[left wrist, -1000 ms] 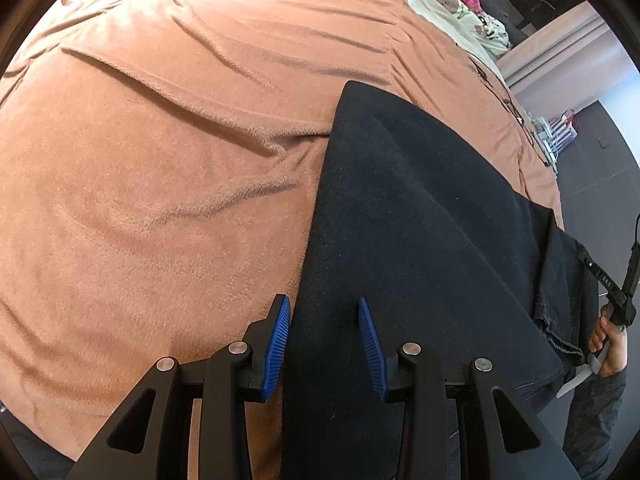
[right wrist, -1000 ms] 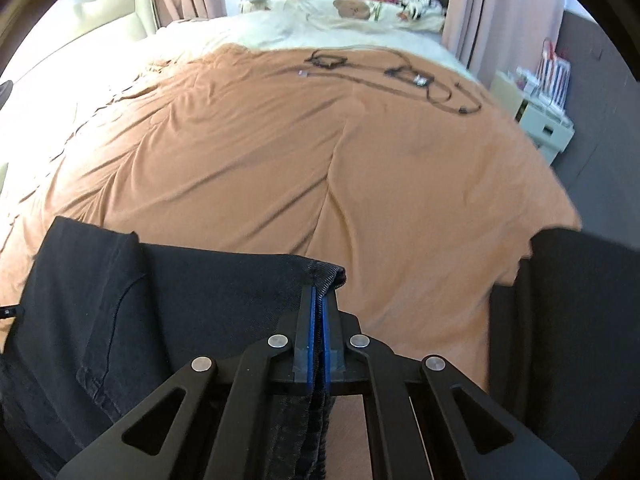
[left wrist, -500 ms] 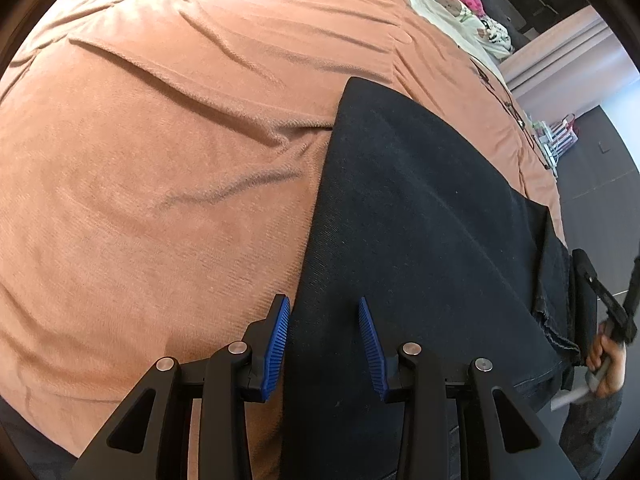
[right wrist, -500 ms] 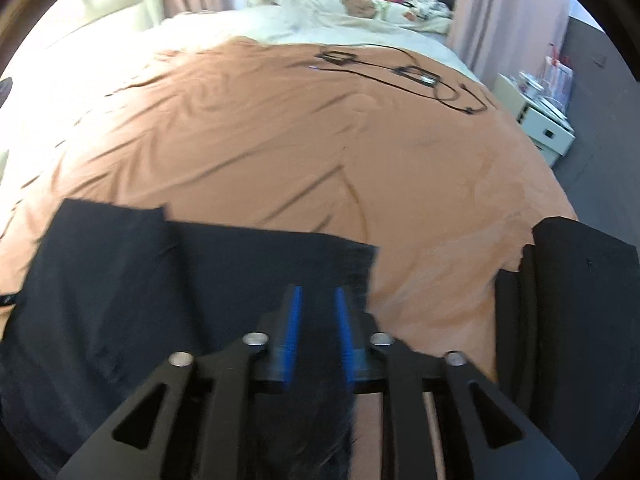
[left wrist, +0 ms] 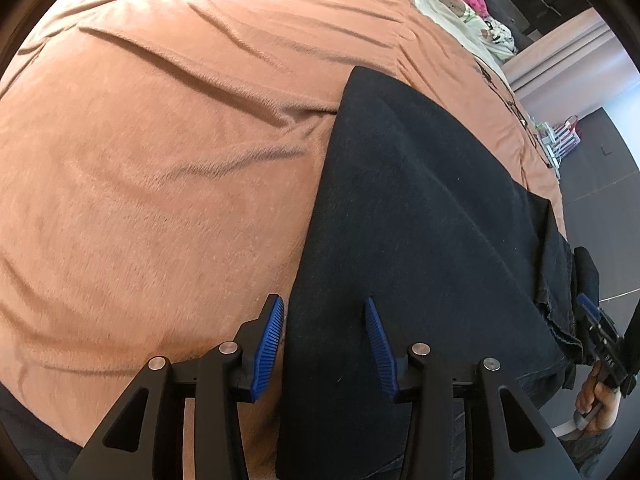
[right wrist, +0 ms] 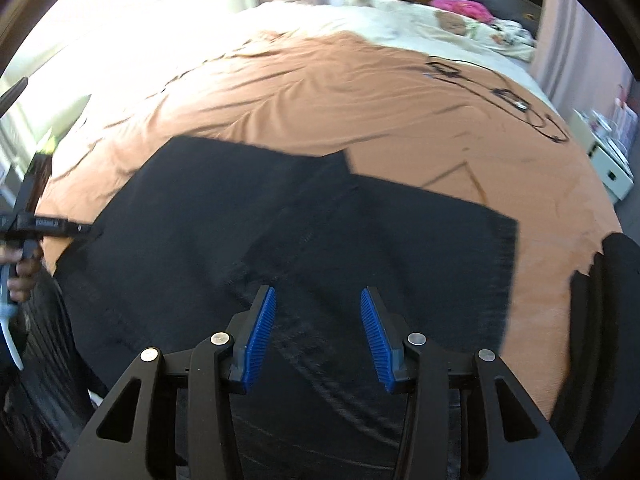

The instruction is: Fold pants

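Note:
The black pants lie flat on the brown bedspread, folded over themselves. My left gripper is open just above their near left edge, holding nothing. In the right wrist view the pants spread across the near part of the bed, one layer lying over another. My right gripper is open above them and empty. The right gripper also shows in the left wrist view past the pants' right edge. The left gripper shows at the left edge of the right wrist view.
Black cables lie on the far right of the bedspread. Cream bedding with soft toys and a pink item lies at the head. A white bedside unit stands right of the bed. Another dark cloth sits at the right.
My right gripper has let go of the pants' hem and opened wide. It has pulled back and risen, and the released layer now lies flat. My left gripper stayed open, almost still.

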